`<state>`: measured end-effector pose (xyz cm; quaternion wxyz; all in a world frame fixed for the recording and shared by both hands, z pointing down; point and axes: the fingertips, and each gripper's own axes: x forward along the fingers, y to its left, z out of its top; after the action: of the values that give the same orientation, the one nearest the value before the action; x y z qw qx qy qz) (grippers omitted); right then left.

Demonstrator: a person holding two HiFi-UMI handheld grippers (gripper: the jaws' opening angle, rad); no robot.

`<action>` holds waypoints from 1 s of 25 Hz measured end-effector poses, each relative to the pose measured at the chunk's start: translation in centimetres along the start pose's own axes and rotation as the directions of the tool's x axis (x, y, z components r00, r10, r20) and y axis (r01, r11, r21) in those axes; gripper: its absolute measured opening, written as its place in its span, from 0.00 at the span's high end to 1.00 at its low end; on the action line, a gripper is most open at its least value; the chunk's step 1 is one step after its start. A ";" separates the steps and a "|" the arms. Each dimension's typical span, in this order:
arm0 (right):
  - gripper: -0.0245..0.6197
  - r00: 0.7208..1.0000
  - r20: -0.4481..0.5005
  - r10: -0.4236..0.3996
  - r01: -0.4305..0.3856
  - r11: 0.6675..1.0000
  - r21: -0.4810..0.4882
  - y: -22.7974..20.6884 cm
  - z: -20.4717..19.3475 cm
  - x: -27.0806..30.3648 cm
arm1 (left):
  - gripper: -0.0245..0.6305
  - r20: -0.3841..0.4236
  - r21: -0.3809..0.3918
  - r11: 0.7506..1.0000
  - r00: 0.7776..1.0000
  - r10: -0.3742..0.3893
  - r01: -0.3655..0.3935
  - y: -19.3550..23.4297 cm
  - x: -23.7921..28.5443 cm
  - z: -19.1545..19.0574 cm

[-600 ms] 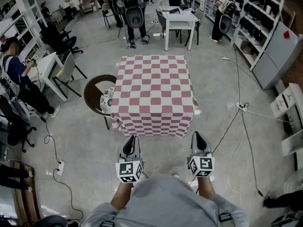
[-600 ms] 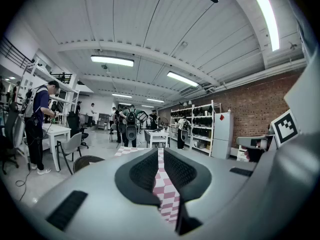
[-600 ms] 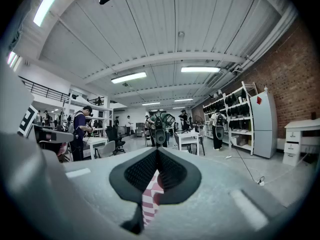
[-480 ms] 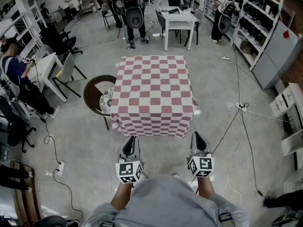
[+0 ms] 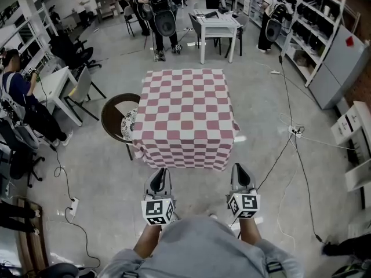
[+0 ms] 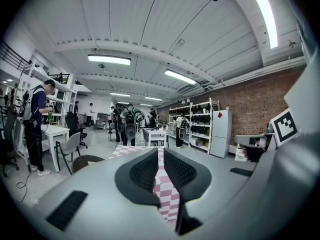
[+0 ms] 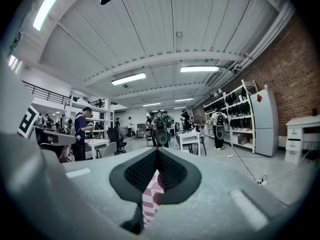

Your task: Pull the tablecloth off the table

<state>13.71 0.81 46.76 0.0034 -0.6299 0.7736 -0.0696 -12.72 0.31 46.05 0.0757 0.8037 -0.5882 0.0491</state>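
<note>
A pink-and-white checked tablecloth (image 5: pixel 184 109) covers a square table in the middle of the head view and hangs down its front and sides. My left gripper (image 5: pixel 159 174) and right gripper (image 5: pixel 240 168) are held low, close to my body, short of the cloth's front hem and not touching it. In the left gripper view the left gripper (image 6: pixel 160 153) shows a narrow gap between its jaws, with only the distant cloth (image 6: pixel 164 186) seen through it. The right gripper (image 7: pixel 157 152) has its tips together with nothing held; the cloth (image 7: pixel 149 198) shows below them.
A round dark chair (image 5: pixel 113 116) with a patterned cushion stands against the table's left side. Cables and a power strip (image 5: pixel 297 130) lie on the floor to the right. A white table (image 5: pixel 217 23) and people stand behind; a desk (image 5: pixel 55 81) is left, shelves at right.
The tablecloth lies as before. The view has shifted a little, so the table sits slightly nearer and to the left. Both grippers have barely moved.
</note>
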 end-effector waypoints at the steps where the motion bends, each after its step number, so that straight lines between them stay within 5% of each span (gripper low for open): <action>1: 0.96 1.000 0.003 -0.001 0.001 1.000 0.002 -0.3 0.1 -0.2 | 0.91 0.000 0.001 1.000 1.000 -0.001 0.001 -0.4 0.0 0.0; 10: 0.96 0.996 0.023 0.092 -0.090 0.993 -0.076 -2.1 -0.5 -1.2 | 0.91 -0.006 0.005 1.000 1.000 0.001 -0.001 -4.8 1.3 -1.4; 25: 0.96 0.971 -0.104 0.217 -0.225 0.972 -0.073 -4.9 -3.4 -1.8 | 0.91 -0.079 0.007 1.000 0.997 -0.006 0.006 -12.6 2.5 -3.7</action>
<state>18.49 1.94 50.57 -0.0522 -0.5355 0.8403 -0.0661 0.05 2.30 49.27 0.0962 0.8031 -0.5822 0.0827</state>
